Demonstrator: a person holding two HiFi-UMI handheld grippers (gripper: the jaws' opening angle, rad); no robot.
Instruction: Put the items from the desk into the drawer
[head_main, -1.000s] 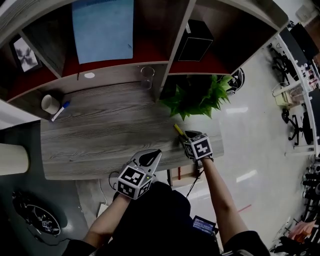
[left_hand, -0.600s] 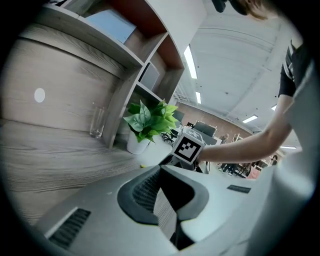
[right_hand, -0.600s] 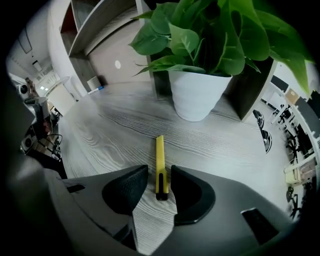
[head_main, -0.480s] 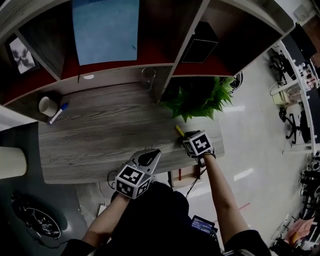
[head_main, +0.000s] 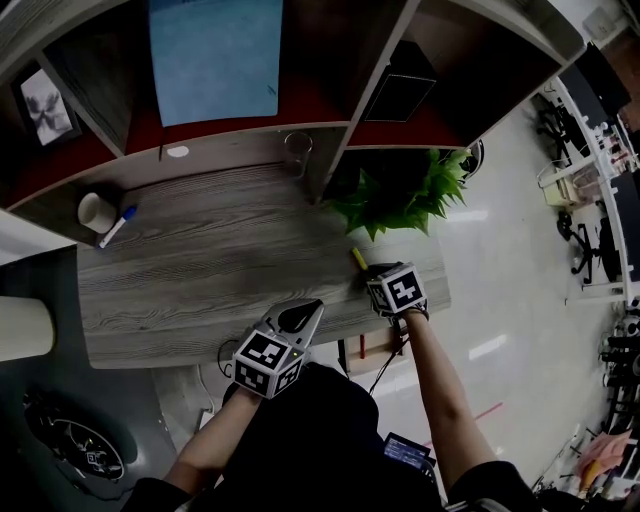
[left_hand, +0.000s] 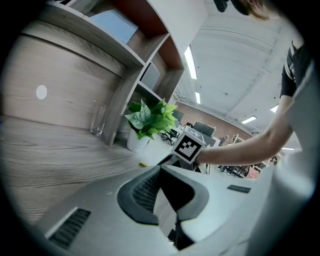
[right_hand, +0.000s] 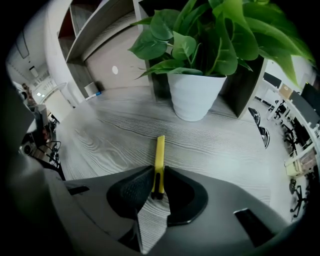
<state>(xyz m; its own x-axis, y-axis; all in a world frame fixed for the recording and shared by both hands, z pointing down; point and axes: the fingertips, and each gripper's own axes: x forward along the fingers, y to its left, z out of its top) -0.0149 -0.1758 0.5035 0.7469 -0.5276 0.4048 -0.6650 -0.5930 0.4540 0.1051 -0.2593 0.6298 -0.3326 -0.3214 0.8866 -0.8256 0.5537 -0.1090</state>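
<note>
A slim yellow cutter (right_hand: 159, 152) lies on the grey wooden desk (head_main: 200, 270) in front of a potted plant (right_hand: 195, 95). My right gripper (right_hand: 158, 175) is shut on the cutter's near, dark end, with a pad pressed against each side. From the head view the cutter (head_main: 358, 258) sticks out beyond the right gripper (head_main: 370, 273) near the desk's right front corner. My left gripper (head_main: 314, 306) hovers at the desk's front edge. Its jaws are shut with nothing between them, as the left gripper view (left_hand: 160, 169) shows. No drawer is in view.
A white cup (head_main: 97, 211) and a blue-capped marker (head_main: 118, 226) sit at the desk's far left. A drinking glass (head_main: 296, 152) stands against the shelf divider. Shelves above hold a blue panel (head_main: 215, 55), a black box (head_main: 400, 95) and a framed picture (head_main: 45, 105).
</note>
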